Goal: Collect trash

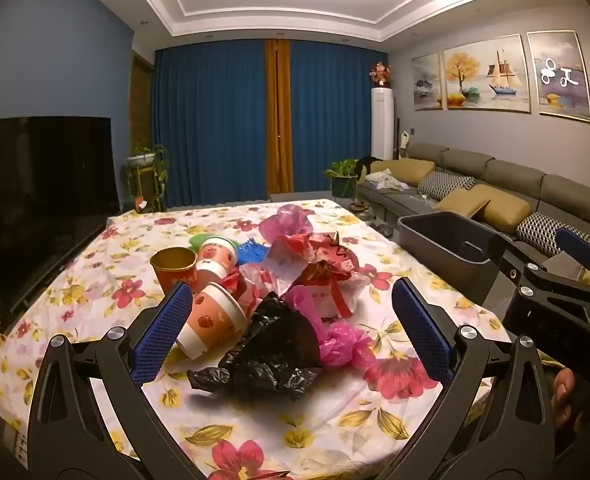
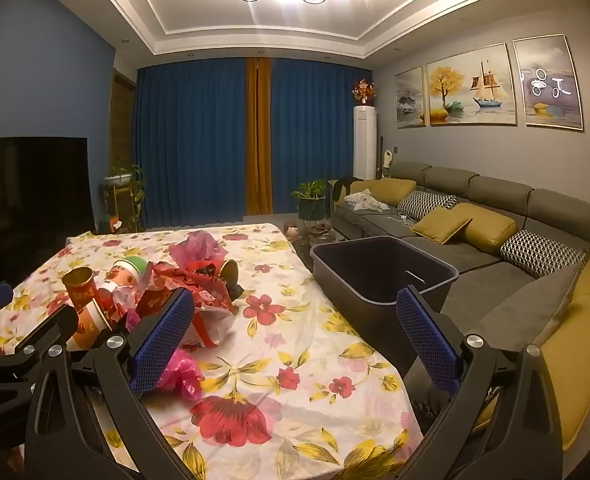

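A heap of trash lies on the floral tablecloth (image 1: 307,420): a crumpled black plastic bag (image 1: 271,352) nearest, pink plastic bags (image 1: 335,340), red-and-white wrappers (image 1: 327,276), paper cups (image 1: 211,320) and a gold-lined red cup (image 1: 173,266). My left gripper (image 1: 291,332) is open and empty, jaws wide on either side of the black bag, above it. My right gripper (image 2: 299,344) is open and empty, over the table's right part; the heap (image 2: 191,292) lies to its left. The dark grey bin (image 2: 383,276) stands off the table's right edge.
A grey sofa (image 2: 495,240) with yellow and patterned cushions runs along the right wall behind the bin (image 1: 443,240). A dark TV (image 1: 43,176) stands left of the table. Blue curtains, potted plants and a white floor unit are at the far end.
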A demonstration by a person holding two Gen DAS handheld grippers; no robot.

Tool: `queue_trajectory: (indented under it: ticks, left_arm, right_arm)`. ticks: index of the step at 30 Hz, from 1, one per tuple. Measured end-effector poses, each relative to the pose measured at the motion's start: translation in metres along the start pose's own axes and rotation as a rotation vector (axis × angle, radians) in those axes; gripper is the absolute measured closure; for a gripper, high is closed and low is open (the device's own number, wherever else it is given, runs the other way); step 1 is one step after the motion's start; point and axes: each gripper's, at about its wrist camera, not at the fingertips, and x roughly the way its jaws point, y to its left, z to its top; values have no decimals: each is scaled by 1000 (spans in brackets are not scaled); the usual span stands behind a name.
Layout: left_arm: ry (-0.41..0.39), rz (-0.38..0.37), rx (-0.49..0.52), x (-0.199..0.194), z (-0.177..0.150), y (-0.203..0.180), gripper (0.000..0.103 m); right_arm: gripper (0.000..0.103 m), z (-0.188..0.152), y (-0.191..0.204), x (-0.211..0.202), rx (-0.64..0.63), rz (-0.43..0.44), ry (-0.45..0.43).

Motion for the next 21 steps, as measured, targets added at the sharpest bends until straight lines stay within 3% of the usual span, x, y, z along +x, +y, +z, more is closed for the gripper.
queue_trajectory:
  ticks: [21]
  left_arm:
    - [5,4,9,4,-7,-5,4]
  right_arm:
    - [5,0,1,-1,-5,-3,6]
